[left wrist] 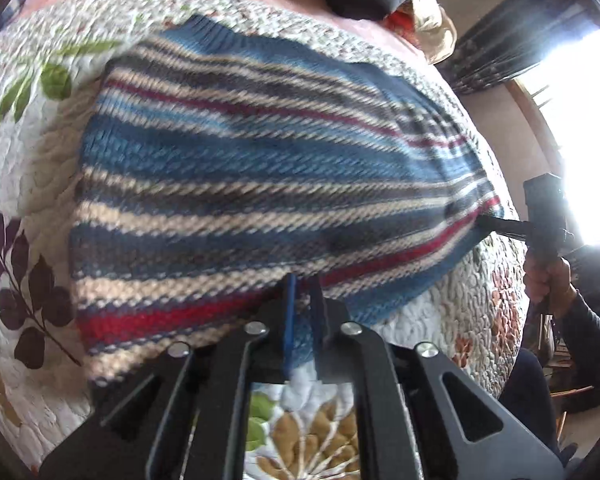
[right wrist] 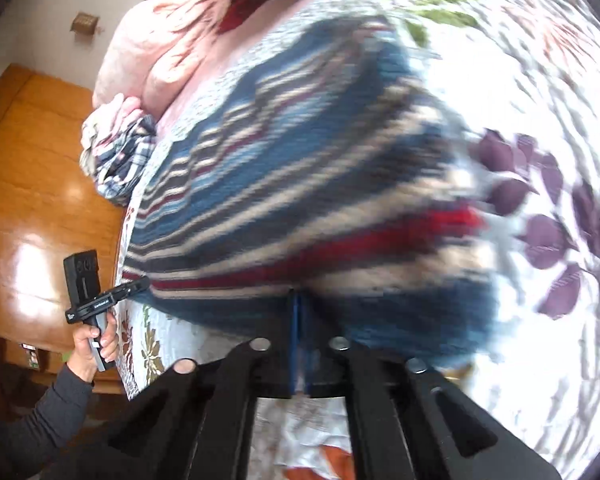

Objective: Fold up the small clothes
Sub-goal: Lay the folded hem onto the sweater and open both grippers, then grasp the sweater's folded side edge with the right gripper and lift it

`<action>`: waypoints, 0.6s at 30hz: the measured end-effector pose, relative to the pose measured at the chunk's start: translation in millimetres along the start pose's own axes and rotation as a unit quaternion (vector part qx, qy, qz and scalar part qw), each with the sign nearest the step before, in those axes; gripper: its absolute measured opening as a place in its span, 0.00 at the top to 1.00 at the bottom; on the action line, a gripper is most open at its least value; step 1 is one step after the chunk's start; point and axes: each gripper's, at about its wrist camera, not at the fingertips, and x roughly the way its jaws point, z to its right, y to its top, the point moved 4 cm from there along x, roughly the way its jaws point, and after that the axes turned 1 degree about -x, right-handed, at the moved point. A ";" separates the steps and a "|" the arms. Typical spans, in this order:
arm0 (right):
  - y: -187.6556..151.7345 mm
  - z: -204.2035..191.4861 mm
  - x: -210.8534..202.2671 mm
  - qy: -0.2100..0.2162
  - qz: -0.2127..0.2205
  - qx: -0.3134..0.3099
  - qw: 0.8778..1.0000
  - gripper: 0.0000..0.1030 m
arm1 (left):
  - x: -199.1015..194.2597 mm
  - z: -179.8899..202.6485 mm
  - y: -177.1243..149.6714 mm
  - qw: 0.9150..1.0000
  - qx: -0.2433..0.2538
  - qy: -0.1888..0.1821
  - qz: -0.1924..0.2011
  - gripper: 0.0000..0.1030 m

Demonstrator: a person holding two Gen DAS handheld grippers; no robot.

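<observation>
A striped knit sweater (left wrist: 260, 184) fills mid-frame on a quilted floral bedspread (left wrist: 32, 184), its near hem pinched by both the left gripper (left wrist: 303, 280) and the right gripper (right wrist: 300, 300). Only the right view shows a pink pillow (right wrist: 160, 52) and wooden floor (right wrist: 32, 168), upper left.

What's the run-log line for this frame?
phase: fold underway | left gripper: shut on striped sweater hem | right gripper: shut on sweater edge | surface: floral quilt
</observation>
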 end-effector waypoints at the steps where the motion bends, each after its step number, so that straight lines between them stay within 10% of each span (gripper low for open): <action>1: -0.8 14.4 -7.1 0.011 0.005 0.020 1.000 1.00 | -3.0 -4.1 -0.8 1.000 -0.006 -0.008 0.002 0.99; 11: -6.5 -13.6 -64.3 -0.141 0.054 -0.064 0.986 0.87 | -87.4 -55.2 2.1 0.997 -0.068 -0.013 0.039 0.81; 14: -29.4 -77.0 -41.8 -0.241 0.035 -0.200 0.949 0.59 | -100.8 -68.9 16.0 0.995 -0.089 -0.004 0.035 0.43; 18: -78.4 -162.0 11.3 -0.327 0.041 -0.376 0.866 0.24 | -100.4 -83.4 41.7 0.993 -0.115 -0.022 0.023 0.38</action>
